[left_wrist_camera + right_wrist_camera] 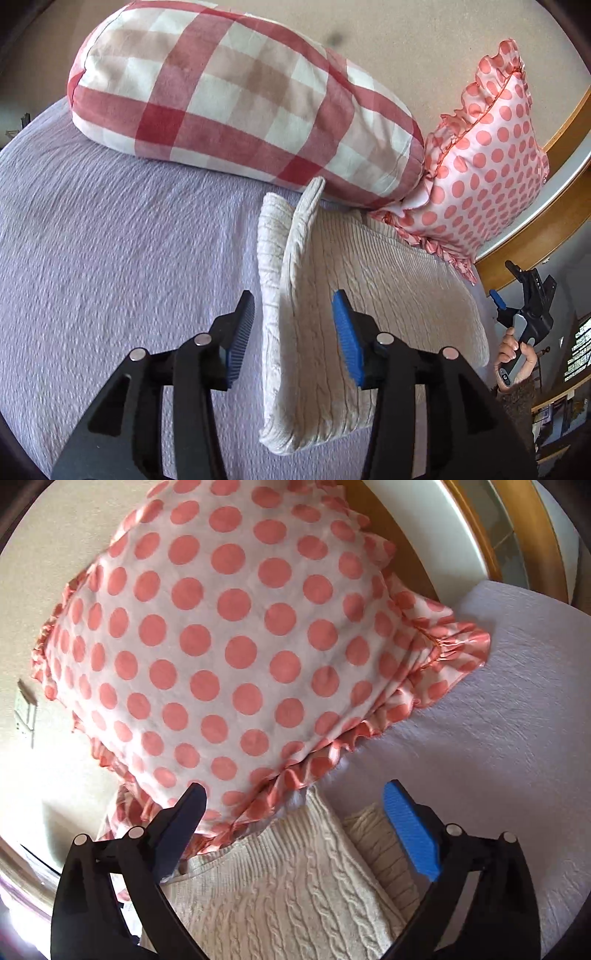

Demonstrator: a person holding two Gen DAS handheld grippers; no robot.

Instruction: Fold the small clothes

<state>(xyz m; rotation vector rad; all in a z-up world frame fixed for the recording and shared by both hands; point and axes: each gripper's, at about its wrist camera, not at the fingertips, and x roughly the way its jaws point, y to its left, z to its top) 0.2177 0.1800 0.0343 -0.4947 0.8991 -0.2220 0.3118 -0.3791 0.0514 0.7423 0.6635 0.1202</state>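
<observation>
Knitwear here, a cream cable-knit sweater (376,280) lying partly folded on the lavender bedspread (110,240), far end tucked up against the polka-dot ruffled pillow (491,173), with the red gingham pillow (229,99) to its left. One flap along its left side stands up on edge, right between the fingers of the left tool (293,332), which is spread wide and gripping nothing. Right tool (295,830) is wide open too, hovering over the sweater's far end by the polka-dot pillow.

My guess on handling: thick, soft and floppy, fairly light, grippy knit so it shouldn't slip. It'll sag and stretch if pinched by one spot. I'd grab that standing flap near its edge, through both layers, then lay it over flat.
</observation>
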